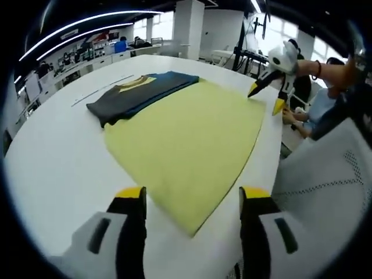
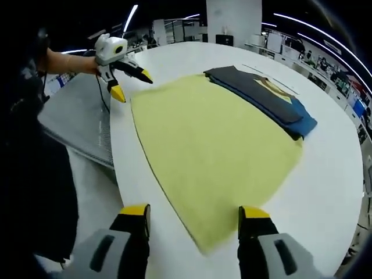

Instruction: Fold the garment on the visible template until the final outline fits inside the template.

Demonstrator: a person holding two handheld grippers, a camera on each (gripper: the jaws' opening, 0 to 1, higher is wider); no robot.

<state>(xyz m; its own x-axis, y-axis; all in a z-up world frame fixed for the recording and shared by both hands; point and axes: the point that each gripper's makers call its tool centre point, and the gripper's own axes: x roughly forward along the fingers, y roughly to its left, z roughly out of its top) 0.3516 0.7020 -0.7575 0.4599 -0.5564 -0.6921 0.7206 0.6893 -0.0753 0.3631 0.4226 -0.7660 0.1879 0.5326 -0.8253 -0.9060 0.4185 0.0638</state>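
A yellow-green template sheet [image 1: 189, 145] lies flat on the white round surface [image 1: 52, 157], one corner pointing toward the surface's near edge. On the sheet's far side rests the folded garment [image 1: 139, 93], a dark grey and blue shirt with a yellow patch near its collar; it overlaps the sheet's edge and partly lies on the bare surface. No writing or brand can be read on the garment or sheet.

The left gripper [image 1: 192, 200] hovers over the sheet's near corner with its yellow-tipped jaws spread apart, holding nothing. The right gripper [image 2: 195, 218] hangs above the sheet's opposite corner, its jaws likewise wide apart and empty. In the left gripper view it sits at the sheet's far right corner.

A grey mesh chair [image 2: 78, 119] stands beside the surface.
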